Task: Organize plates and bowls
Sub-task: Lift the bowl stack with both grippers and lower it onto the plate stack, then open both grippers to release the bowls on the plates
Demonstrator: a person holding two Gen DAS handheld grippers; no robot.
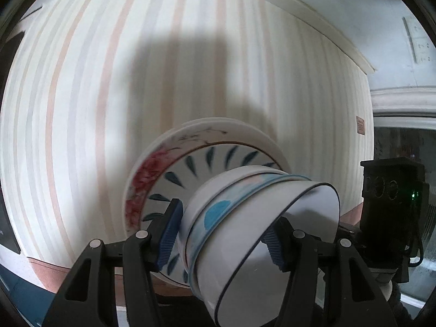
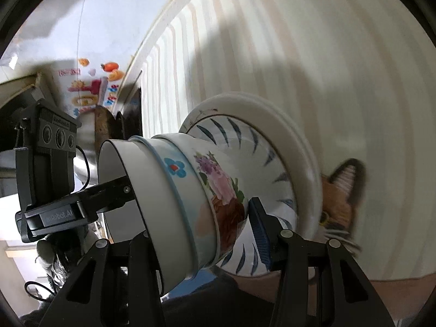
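A stack of dishes hangs between both grippers over the striped tablecloth. Nested bowls lie on a blue-leaf plate, which rests on a rose-patterned white plate. My left gripper is shut on the bowls' wall, one blue pad outside and the other inside the top bowl. From the opposite side, my right gripper is shut on the bowls; its right pad sits between the flowered bowl and the blue-leaf plate, and its left finger is hidden inside.
The tablecloth carries a fox picture just behind the stack. The table's edge runs along a pale wall. A window or glass door is at the right, and colourful stickers are on the wall at the left.
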